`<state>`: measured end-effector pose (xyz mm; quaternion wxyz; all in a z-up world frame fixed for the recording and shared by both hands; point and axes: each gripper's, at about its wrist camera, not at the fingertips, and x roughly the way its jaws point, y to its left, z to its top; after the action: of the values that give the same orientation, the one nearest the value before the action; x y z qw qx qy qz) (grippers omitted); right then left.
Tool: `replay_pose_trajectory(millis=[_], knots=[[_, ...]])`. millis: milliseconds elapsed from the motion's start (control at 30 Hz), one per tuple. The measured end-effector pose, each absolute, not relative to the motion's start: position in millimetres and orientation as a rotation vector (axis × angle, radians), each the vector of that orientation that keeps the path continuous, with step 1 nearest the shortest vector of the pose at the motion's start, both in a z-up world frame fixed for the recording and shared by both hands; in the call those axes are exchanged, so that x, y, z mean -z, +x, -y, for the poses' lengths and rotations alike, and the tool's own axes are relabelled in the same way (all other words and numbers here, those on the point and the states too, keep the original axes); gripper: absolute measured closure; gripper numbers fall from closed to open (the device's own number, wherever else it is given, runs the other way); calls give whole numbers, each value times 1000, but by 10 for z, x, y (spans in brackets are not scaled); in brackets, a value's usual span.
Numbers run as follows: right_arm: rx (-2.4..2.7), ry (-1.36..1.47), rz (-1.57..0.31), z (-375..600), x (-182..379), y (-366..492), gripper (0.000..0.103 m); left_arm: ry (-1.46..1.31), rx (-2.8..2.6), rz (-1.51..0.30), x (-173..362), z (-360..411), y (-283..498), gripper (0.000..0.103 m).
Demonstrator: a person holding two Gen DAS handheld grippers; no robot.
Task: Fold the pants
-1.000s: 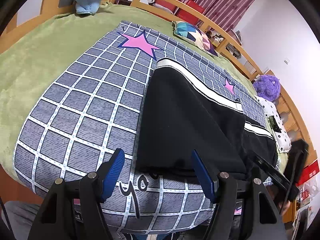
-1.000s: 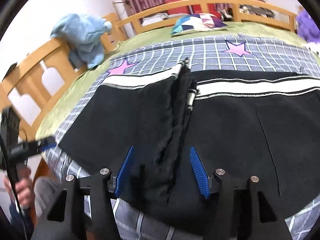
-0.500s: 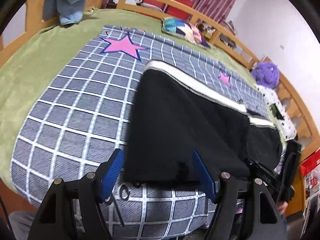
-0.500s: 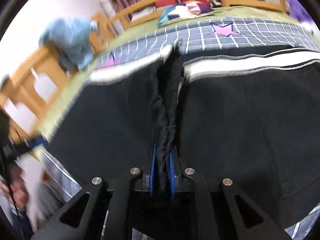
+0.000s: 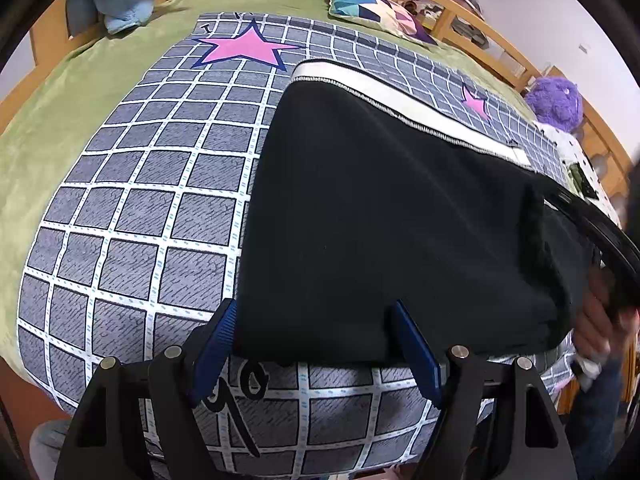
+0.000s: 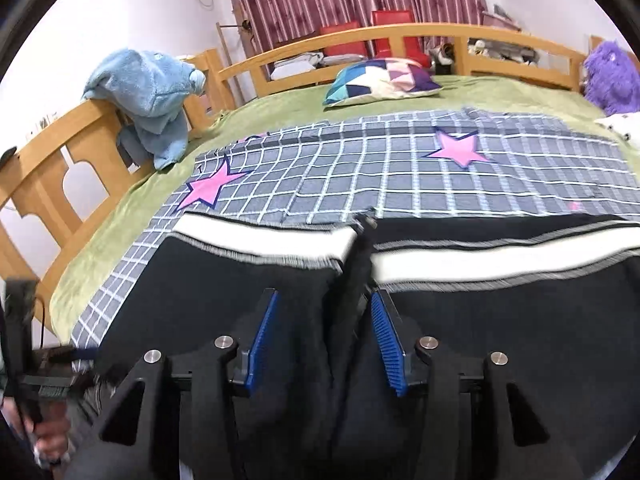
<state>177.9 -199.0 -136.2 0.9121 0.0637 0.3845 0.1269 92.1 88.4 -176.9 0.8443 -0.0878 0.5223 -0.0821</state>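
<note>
1. Black fleece pants with a white side stripe (image 5: 380,216): lie flat on the grey grid-check bedspread with pink stars (image 5: 132,208), towards the near edge of the bed. The striped side faces the headboard. The near hem stops just short of the bedspread's near edge.
2. Pants, right wrist view (image 6: 500,320): two black panels meet at a raised, bunched ridge of cloth that runs away from the camera; the white stripe crosses both panels on the far side.
3. Left gripper (image 5: 316,344): black frame, blue ribbed pads. Jaws stand wide and have just been opening. They straddle the near left corner of the pants; the pads do not press on the cloth.
4. Right gripper (image 6: 324,340): same make. Jaws partly apart, having just been opening. The bunched ridge lies between the pads, nearer the right pad; no grip is seen.
5. Green plush blanket (image 5: 60,92): under the bedspread, showing along the left and far edges of the bed.
6. Wooden bed rail (image 6: 52,164): light yellow, runs round the left and far sides.
7. Light blue plush toy (image 6: 148,92): draped over the rail at the far left corner.
8. Patchwork cushion in blue, white and purple (image 6: 380,78): on the blanket by the far edge.
9. Purple furry toy (image 6: 610,76): far right corner.
</note>
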Motion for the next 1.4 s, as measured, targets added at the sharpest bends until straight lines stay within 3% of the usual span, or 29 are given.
replay_pose_trajectory(millis=[67, 167, 300, 333, 433, 467, 700, 767, 1000, 1133, 1167, 1233, 1267, 1300, 1400], knots=[[-262, 84, -860, 1899, 1534, 2016, 87, -182, 182, -1115, 1812, -881, 912, 27], [-201, 84, -943, 1941, 1819, 2239, 90, -211, 200, -1113, 1811, -893, 929, 27], [-214, 86, -938, 1986, 1733, 2161, 90, -223, 196, -1102, 1751, -894, 997, 27], [-223, 87, -937, 2013, 1707, 2123, 89, -216, 195, -1097, 1725, -891, 1013, 27], [-204, 94, -893, 2239, 1537, 1818, 59, -187, 184, -1066, 1659, -891, 1038, 27], [-190, 97, -870, 2332, 1498, 1704, 57, -176, 171, -1056, 1639, -893, 1054, 27], [77, 128, -746, 3457, 1236, 940, 57, -212, 148, -1020, 1536, -915, 1125, 27], [189, 143, -712, 3815, 1209, 766, 50, -177, 139, -1008, 1519, -850, 1147, 27], [302, 321, -764, 4619, 1426, 460, 50, -249, 115, -1074, 1762, -889, 1296, 28], [303, 346, -799, 4655, 1577, 415, 50, -321, 147, -1022, 1892, -970, 1311, 29], [296, 347, -802, 4647, 1588, 399, 50, -318, 141, -1015, 1892, -956, 1330, 33], [286, 327, -801, 4603, 1578, 362, 50, -298, 132, -1016, 1861, -897, 1338, 54], [289, 307, -800, 4562, 1577, 358, 50, -273, 120, -1003, 1802, -860, 1328, 66], [292, 286, -796, 4516, 1559, 349, 50, -251, 109, -973, 1723, -838, 1315, 86], [280, 246, -769, 4378, 1466, 349, 50, -173, 120, -870, 1312, -665, 1217, 87]])
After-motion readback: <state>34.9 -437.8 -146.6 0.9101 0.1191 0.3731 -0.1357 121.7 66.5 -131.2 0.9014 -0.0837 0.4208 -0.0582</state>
